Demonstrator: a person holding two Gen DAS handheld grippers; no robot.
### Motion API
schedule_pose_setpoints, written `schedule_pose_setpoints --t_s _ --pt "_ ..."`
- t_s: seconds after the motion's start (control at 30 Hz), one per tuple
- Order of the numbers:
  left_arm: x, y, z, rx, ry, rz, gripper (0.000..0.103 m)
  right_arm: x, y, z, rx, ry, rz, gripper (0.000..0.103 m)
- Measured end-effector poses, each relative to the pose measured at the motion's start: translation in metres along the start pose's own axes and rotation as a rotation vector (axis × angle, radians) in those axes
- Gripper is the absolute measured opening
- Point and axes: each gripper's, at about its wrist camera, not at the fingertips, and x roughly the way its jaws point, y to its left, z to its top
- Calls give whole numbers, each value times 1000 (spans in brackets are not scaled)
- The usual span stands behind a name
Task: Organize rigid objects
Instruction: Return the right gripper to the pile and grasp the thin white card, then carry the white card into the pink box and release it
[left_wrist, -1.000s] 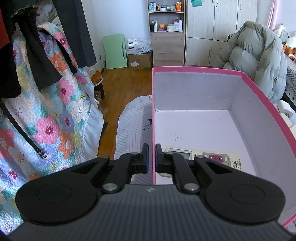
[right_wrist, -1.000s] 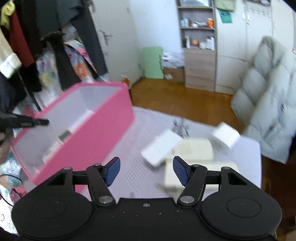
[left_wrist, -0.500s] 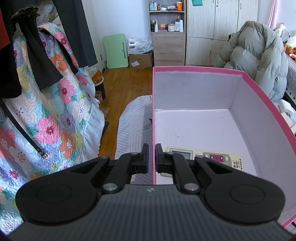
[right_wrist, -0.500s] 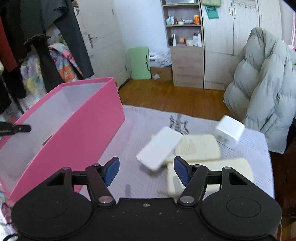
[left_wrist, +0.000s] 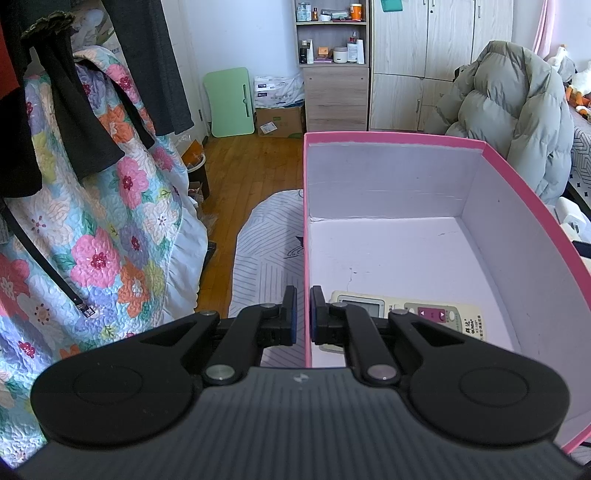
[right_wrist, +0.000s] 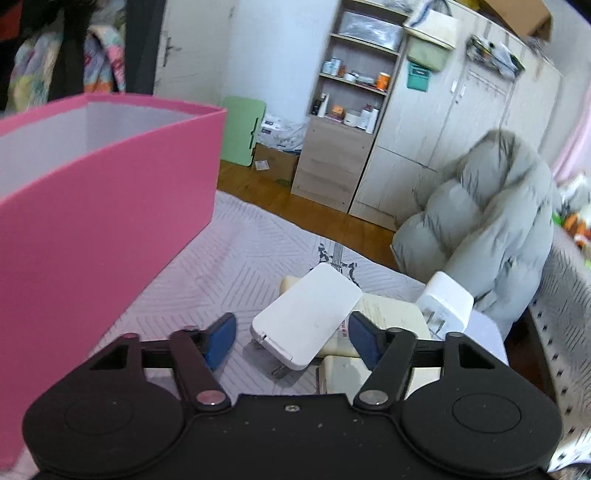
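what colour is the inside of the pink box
Pale lilac-white inside the pink box, clearest in the left wrist view.

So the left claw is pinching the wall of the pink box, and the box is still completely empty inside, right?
Not quite. The left gripper does pinch the wall of the pink box, but the box is not empty: a remote control lies on its floor, as the left wrist view shows.

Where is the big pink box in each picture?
Left wrist view: the pink box fills the right half, and the left tongs pinch its near wall.
Right wrist view: the pink box fills the left side.
Shared landmark: the green board against the wall.
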Motion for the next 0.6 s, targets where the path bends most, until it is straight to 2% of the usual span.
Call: schedule_pose_setpoints --t_s 0.2,0.37,0.4,0.6 --pt "0 1 1 -7 -1 -4 7 -8 -1 -1 -26 -23 -21 39" --pt "0 1 0 -9 -2 -4 7 -17 -4 -1 -21 -42 -27 16" --pt "0 1 1 -9 -2 -5 7 -19 -4 -2 -19 -49 -35 8" --pt "0 1 1 -10 -2 -6 7 -29 -18 -2 88 -60 21 7"
